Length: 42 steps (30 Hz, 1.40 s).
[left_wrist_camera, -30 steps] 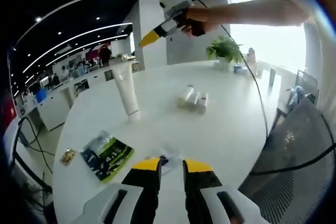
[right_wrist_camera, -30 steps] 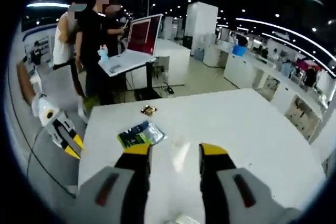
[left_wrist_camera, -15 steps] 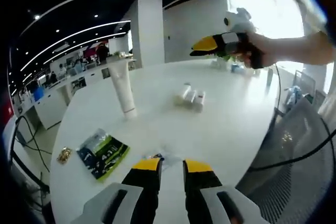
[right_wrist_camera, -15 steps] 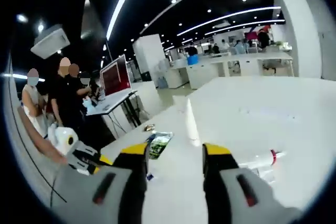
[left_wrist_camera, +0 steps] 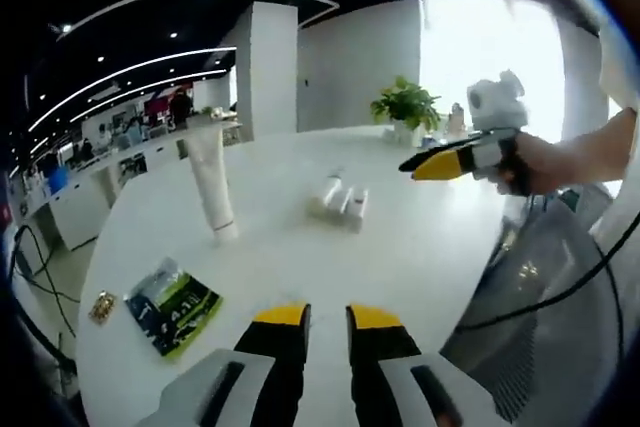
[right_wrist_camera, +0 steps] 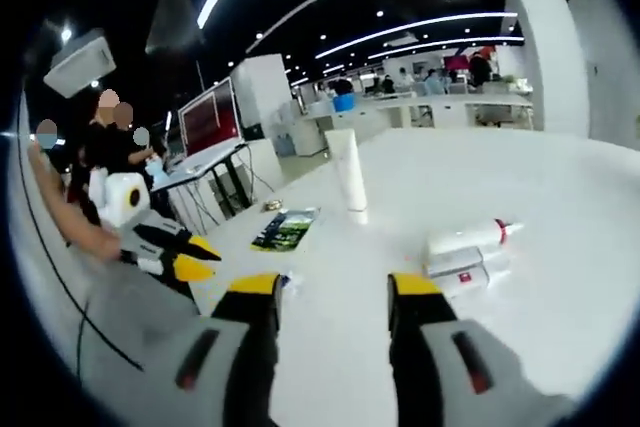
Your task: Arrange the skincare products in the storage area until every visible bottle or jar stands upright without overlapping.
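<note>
My left hand-held gripper [left_wrist_camera: 326, 322] and right hand-held gripper [right_wrist_camera: 332, 292] both hover released, grasping nothing, above the white tabletop [right_wrist_camera: 560, 177]. Nearby lies a green packet [left_wrist_camera: 172, 304], its print unreadable. Farther off, white bottles [right_wrist_camera: 465, 255] lie toppled together beside an upright tube [right_wrist_camera: 349, 176]; no labels legible.

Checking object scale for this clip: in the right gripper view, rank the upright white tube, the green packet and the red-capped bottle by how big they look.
1. Upright white tube, tallest.
2. Red-capped bottle, lying down, and green packet look about alike; the flat packet is foreshortened, so I won't rank them.
</note>
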Motion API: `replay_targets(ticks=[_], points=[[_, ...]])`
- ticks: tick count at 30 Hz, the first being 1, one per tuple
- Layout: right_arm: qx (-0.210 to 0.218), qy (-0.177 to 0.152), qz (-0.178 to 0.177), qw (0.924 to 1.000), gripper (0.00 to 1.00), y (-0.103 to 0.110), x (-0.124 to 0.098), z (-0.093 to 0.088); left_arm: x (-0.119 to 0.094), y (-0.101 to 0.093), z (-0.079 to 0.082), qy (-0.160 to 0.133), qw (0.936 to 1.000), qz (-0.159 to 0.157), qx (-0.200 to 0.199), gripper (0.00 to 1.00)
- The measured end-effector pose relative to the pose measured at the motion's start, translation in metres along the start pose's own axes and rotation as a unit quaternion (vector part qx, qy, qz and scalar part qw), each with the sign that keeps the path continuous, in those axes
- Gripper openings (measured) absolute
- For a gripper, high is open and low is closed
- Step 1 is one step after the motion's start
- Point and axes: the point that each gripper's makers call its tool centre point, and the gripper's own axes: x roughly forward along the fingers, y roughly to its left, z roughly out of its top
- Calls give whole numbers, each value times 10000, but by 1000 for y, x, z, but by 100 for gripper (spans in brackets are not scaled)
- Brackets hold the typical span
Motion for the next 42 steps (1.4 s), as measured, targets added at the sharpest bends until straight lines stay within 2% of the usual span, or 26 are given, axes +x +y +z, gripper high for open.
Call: replay_targets(ticks=[2, 6, 8, 10, 11, 13, 15, 17, 19, 20, 23, 28, 32, 36, 42], points=[[65, 16, -166, 9998, 42, -8, -6, -5, 5, -7, 9, -58, 9998, -105, 126, 16], [212, -89, -316, 9992, 42, -15, -15, -9, 21, -14, 31, -139, 9993, -340, 103, 16], [284, -105, -332, 9990, 41, -16, -16, -12, 29, -15, 42, -176, 9988, -437, 154, 16], [549, 8, -337, 9979, 41, -17, -14, -19, 40, -15, 53, -170, 9982, -559, 128, 16], [514, -77, -375, 9979, 41, -20, -14, -16, 43, -15, 56, -173, 9980, -595, 119, 16], [505, -152, -430, 9977, 41, -21, -15, -13, 61, -18, 71, -23, 9968, -779, 183, 20], [472, -168, -468, 9976, 41, -22, -17, -15, 77, -22, 85, 79, 9945, -952, 438, 23], [458, -38, -472, 9978, 41, -23, -18, -23, 93, -25, 99, 126, 9923, -1047, 656, 26], [591, -2, -520, 9969, 41, -27, -18, -24, 107, -27, 116, 70, 9914, -1126, 665, 26], [589, -136, -587, 9964, 41, -31, -18, -19, 113, -27, 121, 53, 9909, -1152, 696, 26], [636, -83, -663, 9957, 41, -35, -17, -23, 136, -29, 131, 157, 9901, -1211, 696, 27], [552, -51, -761, 9956, 41, -37, -17, -24, 166, -22, 132, 433, 9889, -1183, 793, 27], [554, -15, -817, 9951, 41, -40, -17, -26, 184, -12, 128, 583, 9897, -1108, 688, 27], [629, -15, -833, 9945, 41, -43, -17, -28, 203, -3, 116, 900, 9860, -1094, 879, 28], [654, 85, -834, 9943, 40, -43, -15, -33, 232, 12, 112, 1035, 9872, -1039, 631, 29]])
